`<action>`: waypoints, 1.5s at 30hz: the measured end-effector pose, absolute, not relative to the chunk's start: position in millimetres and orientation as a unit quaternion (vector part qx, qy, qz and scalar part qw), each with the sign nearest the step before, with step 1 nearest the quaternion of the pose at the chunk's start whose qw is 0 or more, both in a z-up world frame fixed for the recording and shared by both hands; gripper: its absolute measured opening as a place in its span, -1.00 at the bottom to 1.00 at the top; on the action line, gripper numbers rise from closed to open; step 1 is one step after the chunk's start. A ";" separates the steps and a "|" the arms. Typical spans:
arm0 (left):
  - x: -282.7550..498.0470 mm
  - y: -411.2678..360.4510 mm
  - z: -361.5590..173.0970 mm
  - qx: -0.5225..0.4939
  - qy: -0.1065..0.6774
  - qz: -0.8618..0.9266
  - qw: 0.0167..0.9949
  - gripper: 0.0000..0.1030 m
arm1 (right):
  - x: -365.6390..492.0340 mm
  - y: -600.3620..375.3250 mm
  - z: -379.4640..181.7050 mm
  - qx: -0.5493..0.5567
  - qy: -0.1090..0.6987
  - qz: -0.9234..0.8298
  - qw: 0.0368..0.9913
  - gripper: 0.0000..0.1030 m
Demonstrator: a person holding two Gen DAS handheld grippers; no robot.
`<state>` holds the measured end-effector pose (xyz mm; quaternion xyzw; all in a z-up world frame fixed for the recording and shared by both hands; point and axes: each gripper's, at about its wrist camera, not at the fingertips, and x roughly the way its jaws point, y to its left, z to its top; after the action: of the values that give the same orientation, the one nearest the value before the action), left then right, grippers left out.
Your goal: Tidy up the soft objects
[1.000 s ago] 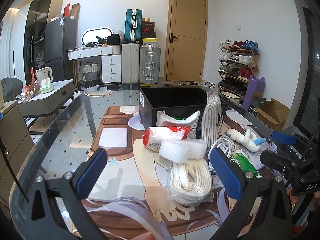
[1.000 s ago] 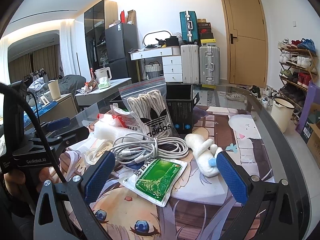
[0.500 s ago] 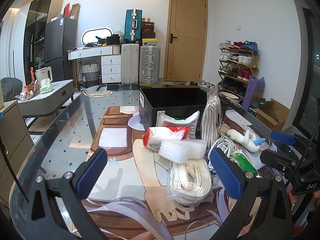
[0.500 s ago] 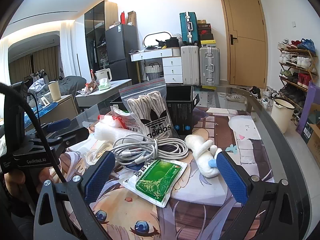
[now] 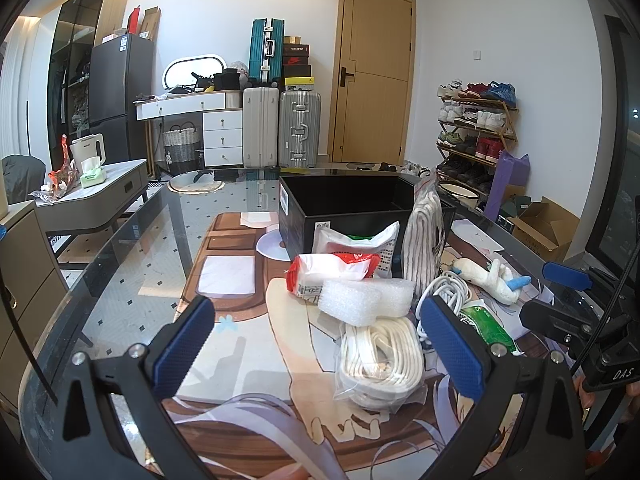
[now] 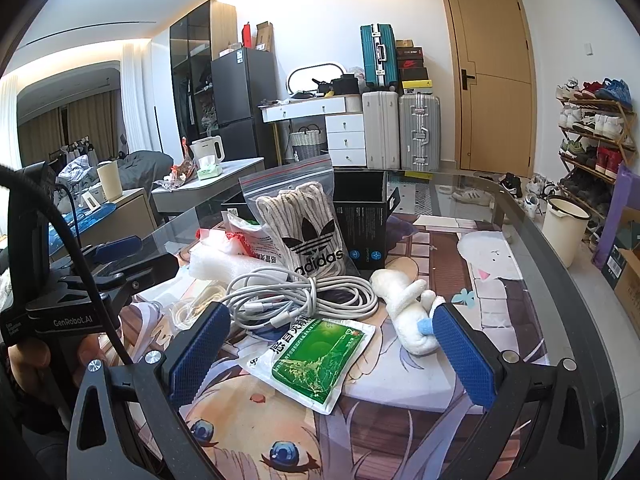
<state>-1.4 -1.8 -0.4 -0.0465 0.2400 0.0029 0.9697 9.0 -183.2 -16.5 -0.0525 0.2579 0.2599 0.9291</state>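
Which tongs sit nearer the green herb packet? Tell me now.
Right. The right tongs hang open directly over the green herb packet, which lies between their pads. The left tongs are open farther off, with the packet beyond their right-hand pad.

Almost nothing has changed over the last second. In the right wrist view the zip bag of rope (image 6: pixel 306 224) and the cable coil (image 6: pixel 304 296) sit very slightly lower and nearer, so the right claw (image 6: pixel 330 354) has crept forward a touch. The left wrist view shows no shift.
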 end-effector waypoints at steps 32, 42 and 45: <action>15.2 4.6 5.4 -0.029 0.271 0.001 0.962 1.00 | 31.2 -187.7 -3.4 -0.113 0.303 0.243 0.915 0.99; 20.7 -1.1 6.8 -0.024 0.284 -0.020 0.958 1.00 | 61.3 -193.1 -4.9 -0.127 0.356 0.236 0.895 0.99; 22.9 -2.9 5.4 -0.022 0.290 -0.023 0.956 1.00 | 71.6 -195.9 -10.8 -0.131 0.372 0.223 0.891 0.99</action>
<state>22.9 -2.9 5.4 -0.0215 0.2903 -0.0234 0.9564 71.6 -195.9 -10.8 -0.1307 0.3725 0.2229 0.8913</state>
